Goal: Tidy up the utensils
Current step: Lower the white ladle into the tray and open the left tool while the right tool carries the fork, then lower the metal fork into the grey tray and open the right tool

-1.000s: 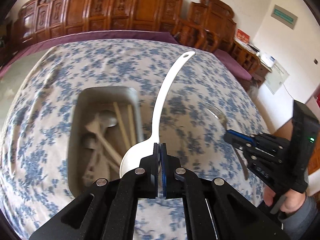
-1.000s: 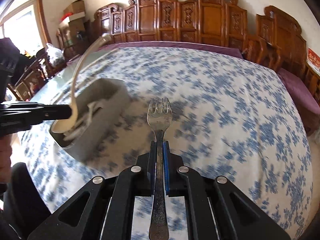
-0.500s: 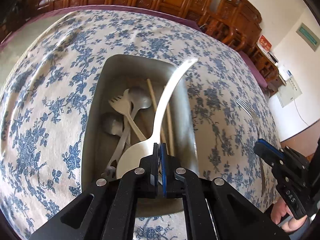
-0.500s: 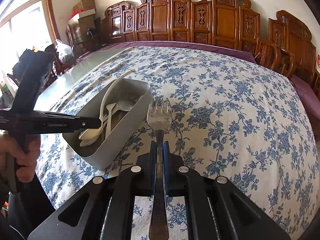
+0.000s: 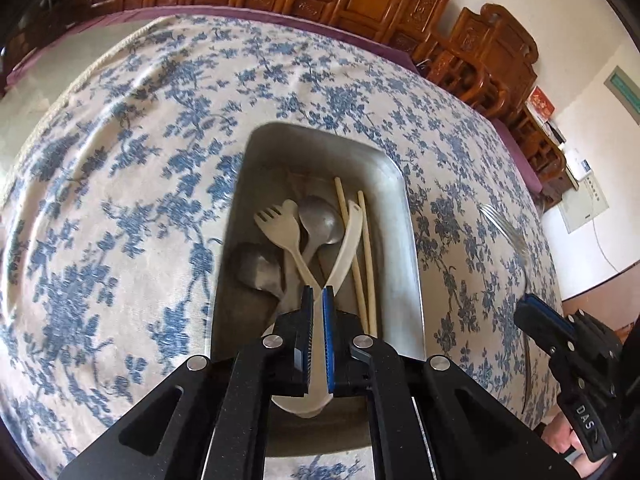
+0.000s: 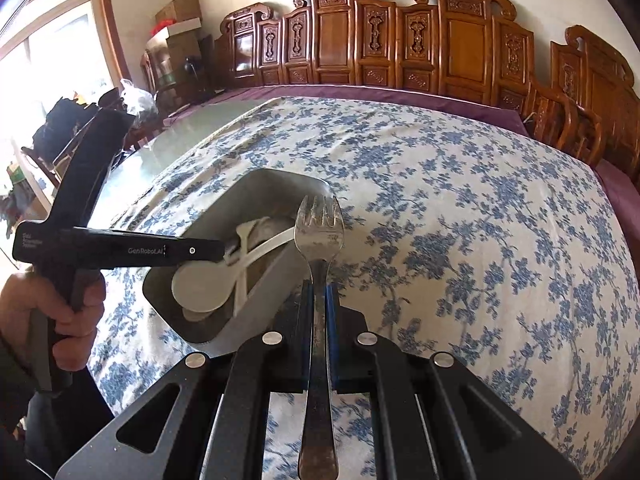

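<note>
A grey metal bin (image 5: 411, 240) stands on the flowered tablecloth, holding a white plastic fork (image 5: 280, 224), metal spoons (image 5: 322, 220) and chopsticks (image 5: 366, 248). My left gripper (image 5: 317, 293) is shut on the neck of a white spoon (image 5: 347, 236). The spoon lies low inside the bin with its handle pointing away. In the right wrist view the left gripper (image 6: 218, 250) reaches over the bin (image 6: 276, 280) with the white spoon (image 6: 204, 286). My right gripper (image 6: 319, 289) is shut on a metal fork (image 6: 319, 232), tines forward, just right of the bin.
The blue-flowered cloth (image 5: 120, 200) covers a large table with a purple edge (image 6: 400, 92). Carved wooden chairs (image 6: 400, 40) line the far side. A hand (image 6: 60, 308) grips the left tool. Boxes and bags stand by the window at left.
My left gripper came down over the bin and the white spoon tipped from upright to lying inside it. My right gripper carried the fork closer to the bin's side.
</note>
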